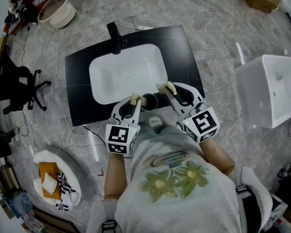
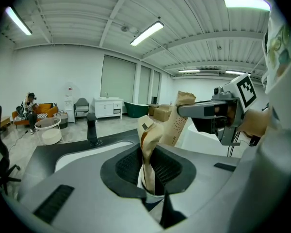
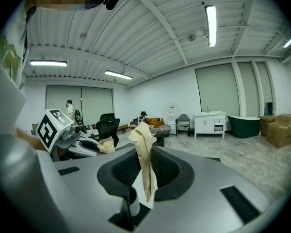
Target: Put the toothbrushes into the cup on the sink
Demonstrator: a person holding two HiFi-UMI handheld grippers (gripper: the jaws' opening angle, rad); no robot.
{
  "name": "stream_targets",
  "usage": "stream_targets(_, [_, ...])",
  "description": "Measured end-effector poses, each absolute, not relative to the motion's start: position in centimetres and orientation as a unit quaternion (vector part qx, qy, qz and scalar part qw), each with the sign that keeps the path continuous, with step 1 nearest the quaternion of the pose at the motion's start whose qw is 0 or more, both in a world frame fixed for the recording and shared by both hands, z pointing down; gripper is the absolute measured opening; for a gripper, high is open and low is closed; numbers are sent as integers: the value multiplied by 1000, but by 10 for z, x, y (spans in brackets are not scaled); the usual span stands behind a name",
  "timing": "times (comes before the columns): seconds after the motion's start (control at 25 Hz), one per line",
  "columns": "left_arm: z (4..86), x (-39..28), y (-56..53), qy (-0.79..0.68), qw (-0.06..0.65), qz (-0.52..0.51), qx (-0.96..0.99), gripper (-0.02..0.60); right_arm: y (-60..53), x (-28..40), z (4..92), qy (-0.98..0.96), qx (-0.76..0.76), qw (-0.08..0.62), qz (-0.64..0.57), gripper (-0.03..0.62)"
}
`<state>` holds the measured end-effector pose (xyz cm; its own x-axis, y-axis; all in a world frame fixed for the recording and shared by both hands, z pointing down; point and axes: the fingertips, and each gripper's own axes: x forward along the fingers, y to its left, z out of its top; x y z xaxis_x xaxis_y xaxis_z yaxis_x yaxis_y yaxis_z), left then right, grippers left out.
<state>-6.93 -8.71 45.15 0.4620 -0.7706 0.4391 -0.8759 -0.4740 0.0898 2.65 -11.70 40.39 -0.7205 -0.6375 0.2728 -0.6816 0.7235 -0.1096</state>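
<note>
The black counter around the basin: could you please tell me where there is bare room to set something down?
Bare: the counter strip right of the basin and the strip left of it. Crowded: the front edge, where the cup sits between the left hand-held gripper and the right hand-held gripper.

Just in front of the sink (image 1: pixel 106 76), the dark cup (image 1: pixel 151 100) is partly covered by the left gripper (image 1: pixel 134 100) and the right gripper (image 1: pixel 170 88). Tan paper hides the brush inside the left toothbrush packet (image 2: pixel 150 144) and the right toothbrush packet (image 3: pixel 143 149), and both lower ends vanish between the jaws. The white box-shaped unit (image 1: pixel 266 89) to the right of the sink is cut off by the picture's edge.
</note>
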Motion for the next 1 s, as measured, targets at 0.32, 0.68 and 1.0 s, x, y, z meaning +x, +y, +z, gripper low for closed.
stream_targets(0.32, [457,-69,-90,-485,162,172,842,58,-118,24,407,-923,354,109,99,78])
stream_targets(0.68, [465,-66,-91,-481,167,181,841,57,-119,26,410,-922,356,112,102,78])
stream_targets(1.0, [470,-66,-90,-483,174,186,838,57,-119,25,413,-922,354,116,100,78])
